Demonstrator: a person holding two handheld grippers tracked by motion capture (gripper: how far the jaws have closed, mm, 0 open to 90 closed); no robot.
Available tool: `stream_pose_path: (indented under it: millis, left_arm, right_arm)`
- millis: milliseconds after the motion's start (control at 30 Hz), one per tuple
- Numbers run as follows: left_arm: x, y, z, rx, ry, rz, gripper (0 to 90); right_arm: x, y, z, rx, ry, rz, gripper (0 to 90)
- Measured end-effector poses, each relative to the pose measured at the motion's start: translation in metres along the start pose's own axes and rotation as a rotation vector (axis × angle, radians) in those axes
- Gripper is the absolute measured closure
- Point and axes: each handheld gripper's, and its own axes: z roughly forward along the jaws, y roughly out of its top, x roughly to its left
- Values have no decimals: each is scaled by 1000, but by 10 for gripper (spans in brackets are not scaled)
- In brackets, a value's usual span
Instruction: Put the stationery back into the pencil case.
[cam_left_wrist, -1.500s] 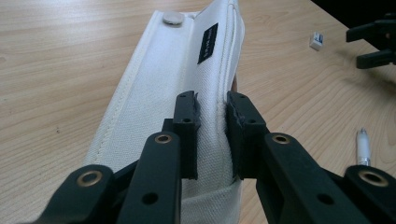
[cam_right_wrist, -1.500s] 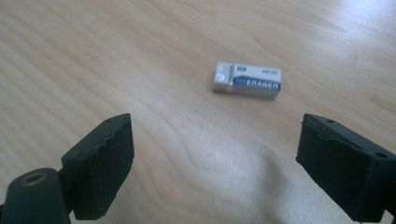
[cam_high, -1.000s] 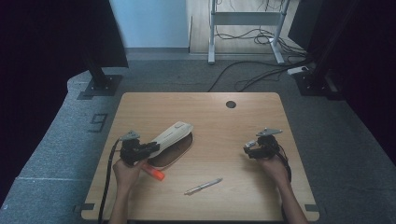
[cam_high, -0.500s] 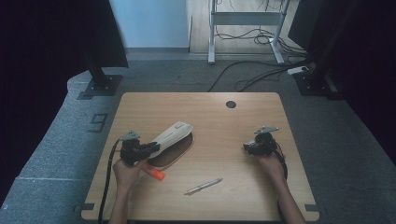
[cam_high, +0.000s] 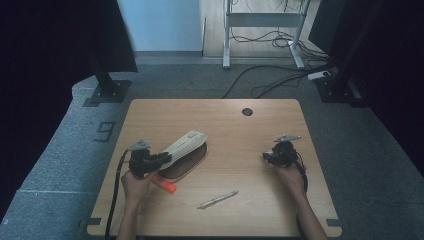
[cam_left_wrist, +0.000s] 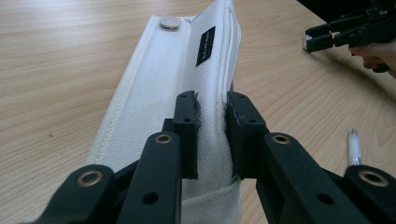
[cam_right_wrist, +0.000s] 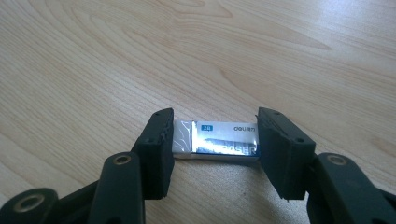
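Note:
A white fabric pencil case (cam_high: 187, 145) lies open at the table's left, its flap lifted. My left gripper (cam_high: 162, 159) is shut on the near end of that flap (cam_left_wrist: 177, 70); its pads pinch the cloth from both sides in the left gripper view (cam_left_wrist: 212, 100). At the right, my right gripper (cam_high: 266, 156) is low on the table. Its jaws have just been closing, and they now meet both short ends of a silver-wrapped eraser (cam_right_wrist: 217, 140) lying flat between them (cam_right_wrist: 215, 119). The same gripper (cam_left_wrist: 310, 39) appears at the far right of the left gripper view.
A silver pen (cam_high: 217, 199) lies near the front edge, also seen beside my left jaw (cam_left_wrist: 353, 147). An orange marker (cam_high: 167, 185) rests just in front of the case. The wooden table (cam_high: 225, 120) has a round black cable hole (cam_high: 247, 111) at the back.
The right hand and its gripper have shifted slightly to the left on the table. The left gripper and the pencil case have stayed where they were.

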Motion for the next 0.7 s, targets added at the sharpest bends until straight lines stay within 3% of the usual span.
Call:
stream_pose_path:
  millis: [167,267,433,700]
  left_arm:
    - [0,0,0,0,-1,1,752]
    - [0,0,0,1,-1,2,751]
    - [-1,0,1,2,0,4,751]
    - [-1,0,0,2,0,6,750]
  right_arm:
    - [2,4,-7,-25,11,-1,472]
    - [10,12,-11,-40,40,-25,472]
    - [24,21,-8,-44,72,-66,472]
    - [36,29,-4,-55,98,-89,471]
